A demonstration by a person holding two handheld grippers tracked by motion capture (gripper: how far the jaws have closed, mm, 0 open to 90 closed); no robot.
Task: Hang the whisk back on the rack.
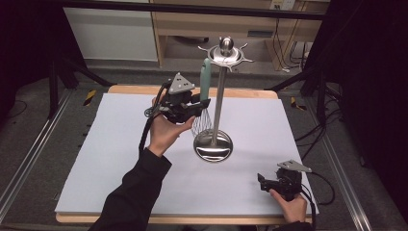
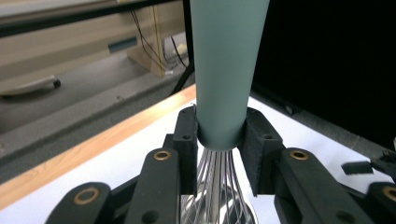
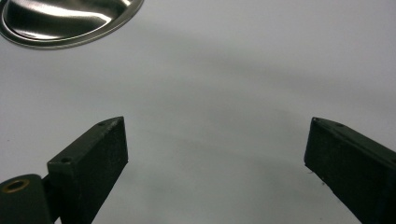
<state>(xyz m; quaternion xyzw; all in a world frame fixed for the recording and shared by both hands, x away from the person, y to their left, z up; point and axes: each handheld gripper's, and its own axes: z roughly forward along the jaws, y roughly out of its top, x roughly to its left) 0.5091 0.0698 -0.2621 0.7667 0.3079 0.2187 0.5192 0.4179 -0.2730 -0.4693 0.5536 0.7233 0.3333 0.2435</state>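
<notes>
Whisk handle clamped between left tongs.

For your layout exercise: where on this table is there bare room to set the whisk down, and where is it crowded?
Free: the white mat left of the stand's base, and the strip between base and right hand-held gripper. Crowded: around the stand's pole, where the left hand-held gripper grips the whisk.

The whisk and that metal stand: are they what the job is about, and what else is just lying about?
In use:
- whisk, held at its teal handle by the left gripper
- utensil stand

Idle:
- right gripper, jaws open, resting on the white table
</notes>
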